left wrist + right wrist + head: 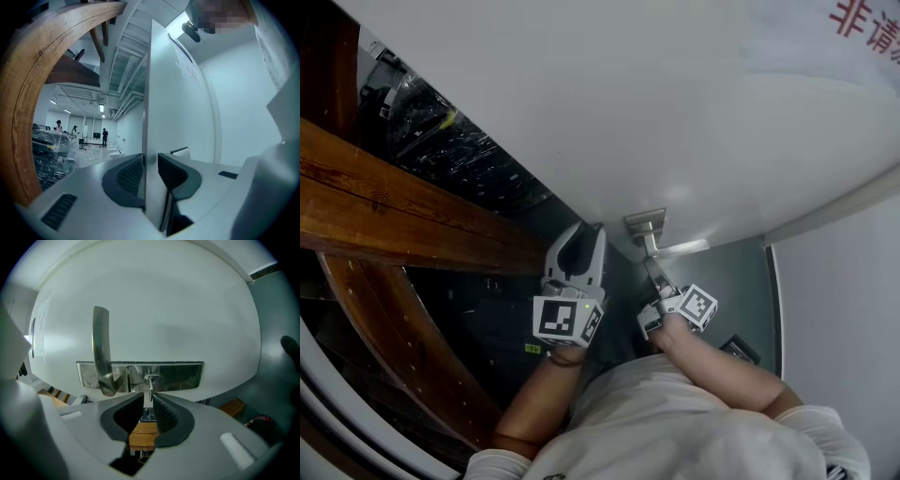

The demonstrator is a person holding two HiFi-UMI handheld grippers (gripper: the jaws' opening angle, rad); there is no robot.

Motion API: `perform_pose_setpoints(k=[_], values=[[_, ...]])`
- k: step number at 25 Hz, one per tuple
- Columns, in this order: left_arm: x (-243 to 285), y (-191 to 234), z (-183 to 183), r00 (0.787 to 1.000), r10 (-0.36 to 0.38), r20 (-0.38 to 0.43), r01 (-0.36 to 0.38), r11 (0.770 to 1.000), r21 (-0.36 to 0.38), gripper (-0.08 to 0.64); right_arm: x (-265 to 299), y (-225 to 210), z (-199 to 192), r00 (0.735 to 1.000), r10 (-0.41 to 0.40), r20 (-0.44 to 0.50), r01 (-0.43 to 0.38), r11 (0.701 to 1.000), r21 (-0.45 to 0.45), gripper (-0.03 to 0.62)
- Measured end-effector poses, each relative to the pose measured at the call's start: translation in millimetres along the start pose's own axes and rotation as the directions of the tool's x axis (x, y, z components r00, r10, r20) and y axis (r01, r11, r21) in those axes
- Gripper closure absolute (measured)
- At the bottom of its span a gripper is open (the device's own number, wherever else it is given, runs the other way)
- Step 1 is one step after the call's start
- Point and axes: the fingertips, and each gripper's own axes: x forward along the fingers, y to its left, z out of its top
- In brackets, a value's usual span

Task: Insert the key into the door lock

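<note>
Here, grips the key (149, 392) in the right tongs (149, 401), pinched narrow on its bow, long axis in line with the tongs and pointing dead ahead at the lock (153, 379) in the steel plate (180, 375), just right of the door handle (101, 348); tip at or in the keyhole, depth not readable. Clamps the door (187, 117) by its edge in the left tongs (151, 171), nearly closed. Probably calls only for a straight push forward from the right hand, no sideways correction.
</note>
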Motion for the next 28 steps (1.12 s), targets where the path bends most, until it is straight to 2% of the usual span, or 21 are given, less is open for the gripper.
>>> perform_pose_setpoints(k=[4, 9, 13, 16, 19, 22, 24, 26, 28], values=[[-8, -3, 1, 1.000, -0.003, -0.003, 0.003, 1.000, 0.000, 0.460, -14, 5, -4, 0.998, -0.032, -0.052, 0.030, 0.999, -0.037, 0.535], [-28, -4, 2, 1.000, 0.012, -0.009, -0.013, 0.999, -0.035, 0.460, -30, 15, -12, 0.993, -0.058, -0.103, 0.048, 0.994, -0.093, 0.537], [-48, -12, 11, 1.000, 0.005, -0.004, -0.006, 0.999, -0.033, 0.460, -40, 43, -17, 0.990, -0.059, -0.129, 0.039, 0.987, -0.153, 0.573], [-62, -22, 20, 1.000, -0.011, -0.005, 0.011, 0.999, -0.041, 0.460, -49, 74, -16, 0.989, -0.040, -0.144, 0.002, 0.967, -0.254, 0.591], [-74, -31, 34, 1.000, -0.029, 0.004, 0.029, 0.999, -0.040, 0.462, -52, 115, -18, 0.985, 0.013, -0.174, -0.077, 0.926, -0.369, 0.591], [-88, -38, 49, 1.000, -0.025, 0.018, 0.025, 0.999, -0.026, 0.518, -58, 157, -20, 0.981, 0.026, -0.190, -0.123, 0.845, -0.521, 0.591], [-95, -42, 58, 0.999, -0.022, 0.026, 0.023, 1.000, -0.022, 0.547, -63, 189, -22, 0.982, 0.041, -0.184, -0.150, 0.761, -0.631, 0.591], [-102, -45, 67, 0.999, -0.021, 0.031, 0.022, 1.000, -0.016, 0.554, -67, 222, -27, 0.982, 0.067, -0.179, -0.179, 0.648, -0.740, 0.591], [-108, -48, 74, 0.999, -0.020, 0.032, 0.021, 1.000, -0.011, 0.554, -70, 248, -34, 0.982, 0.085, -0.171, -0.190, 0.517, -0.835, 0.591]])
